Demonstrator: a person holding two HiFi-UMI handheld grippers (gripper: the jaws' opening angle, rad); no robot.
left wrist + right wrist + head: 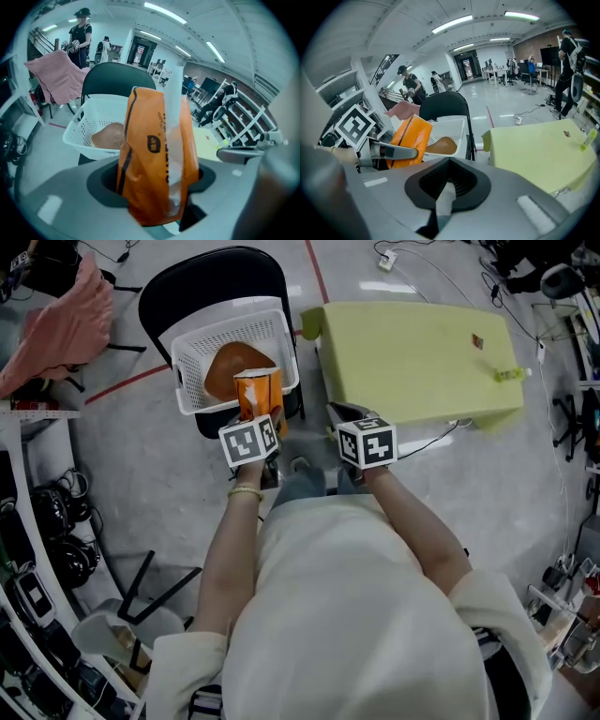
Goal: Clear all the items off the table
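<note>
Orange snack bag held upright near white basket, brown pouch lying inside

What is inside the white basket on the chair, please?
A brown rounded item lies in the basket. The orange bag in the left gripper hides its near part.

Grey floor, ceiling strip lights

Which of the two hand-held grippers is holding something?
The left hand-held gripper: its jaws clamp an orange snack bag. The right hand-held gripper is shut with nothing between its jaws.
</note>
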